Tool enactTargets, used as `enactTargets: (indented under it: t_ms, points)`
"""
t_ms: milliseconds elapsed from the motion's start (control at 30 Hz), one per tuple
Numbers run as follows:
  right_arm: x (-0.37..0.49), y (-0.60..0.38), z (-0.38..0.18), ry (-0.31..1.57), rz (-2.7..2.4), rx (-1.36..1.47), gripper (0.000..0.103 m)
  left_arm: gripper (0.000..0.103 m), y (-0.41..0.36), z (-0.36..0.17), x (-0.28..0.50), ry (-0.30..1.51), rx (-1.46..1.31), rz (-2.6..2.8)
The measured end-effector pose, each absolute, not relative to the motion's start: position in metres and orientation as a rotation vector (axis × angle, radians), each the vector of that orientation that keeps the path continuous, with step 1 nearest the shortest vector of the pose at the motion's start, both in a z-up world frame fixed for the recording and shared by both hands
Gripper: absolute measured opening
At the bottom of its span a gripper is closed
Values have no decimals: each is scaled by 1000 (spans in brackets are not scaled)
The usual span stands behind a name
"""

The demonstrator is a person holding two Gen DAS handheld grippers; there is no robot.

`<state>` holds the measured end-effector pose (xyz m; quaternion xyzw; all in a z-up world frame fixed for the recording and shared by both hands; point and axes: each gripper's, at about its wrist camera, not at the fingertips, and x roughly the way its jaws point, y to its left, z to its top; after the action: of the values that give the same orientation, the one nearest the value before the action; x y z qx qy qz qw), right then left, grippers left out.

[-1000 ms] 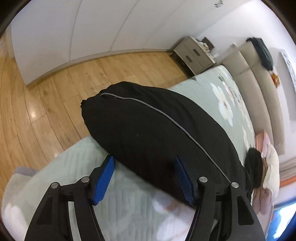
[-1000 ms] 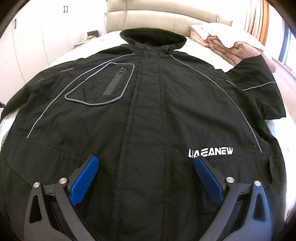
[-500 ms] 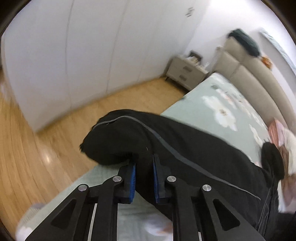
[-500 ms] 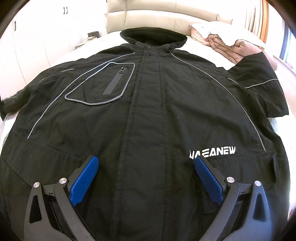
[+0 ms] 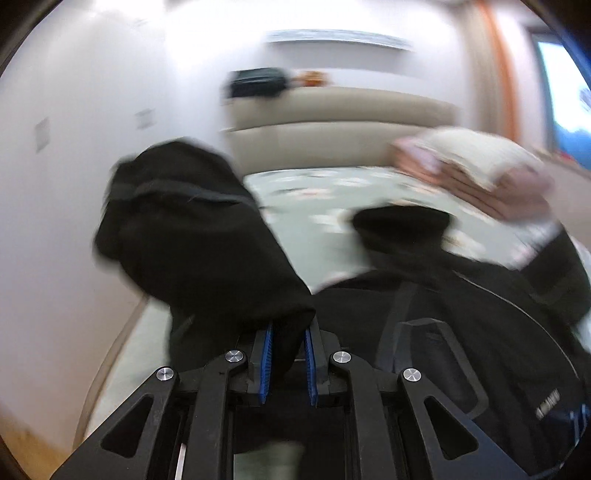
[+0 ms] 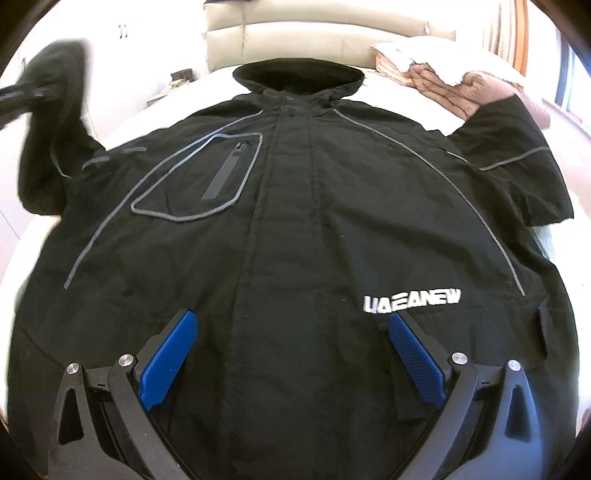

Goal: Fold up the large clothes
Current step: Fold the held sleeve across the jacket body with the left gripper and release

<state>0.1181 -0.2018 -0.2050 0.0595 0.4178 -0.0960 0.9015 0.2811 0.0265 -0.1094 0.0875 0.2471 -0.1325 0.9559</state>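
A large black jacket (image 6: 295,229) with grey piping and a white logo lies front up on the bed. My left gripper (image 5: 288,332) is shut on the jacket's left sleeve (image 5: 192,236) and holds it lifted above the bed; the raised sleeve (image 6: 48,103) and that gripper also show at the far left of the right wrist view. My right gripper (image 6: 291,332) is open and empty, hovering over the jacket's lower front. The jacket body (image 5: 461,332) shows blurred in the left wrist view.
The bed (image 5: 314,192) has a pale green floral cover and a beige headboard (image 6: 314,33). Folded pink and white bedding (image 6: 443,70) lies at the far right of the bed. A nightstand (image 6: 177,81) stands to the left. White wardrobes line the left wall.
My left gripper closed on the sleeve, lifted it off the bed edge and swung to face the headboard. The right gripper has stayed open over the jacket.
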Motion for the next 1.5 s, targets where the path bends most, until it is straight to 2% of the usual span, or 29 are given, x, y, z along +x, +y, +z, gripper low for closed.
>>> enactTargets:
  t_ms: [100,233,367,500,567,800,833,933,1000,1167,1267,1367,1500]
  points:
    - [111,-221,-193,863,-197,201,103,15,-31,-127,276,536,240,-385]
    - [106,-252,-173,862,-217,235,103,24,-74,-169,290,756,221,-597]
    - [120,-276,-160,875,-175,223,103,24,-68,-185,294,881,97,-696]
    - [160,-274,-152,903,-71,225,103,27,-37,-176,292,878,28,-711]
    - [185,-271,-150,909,-20,257,100,31,-29,-167,292,863,24,-686]
    - [291,-271,-184,1015,48,458,81,31,32,-143,293,794,35,-591]
    - [300,-272,-193,1044,70,502,67,31,40,-137,291,768,33,-586]
    - [306,-267,-192,1034,84,500,46,31,53,-127,292,736,40,-536]
    - [298,-261,-166,963,92,399,40,31,60,-123,297,729,37,-507]
    - [263,-291,-100,795,-26,214,39,31,50,-123,318,740,48,-473]
    - [244,-335,-82,762,-154,154,39,31,22,-139,334,792,81,-484]
    - [234,-386,-97,805,-263,154,40,31,-13,-171,351,888,144,-500]
    - [242,-428,-161,962,-297,229,41,31,-32,-217,367,1006,184,-465]
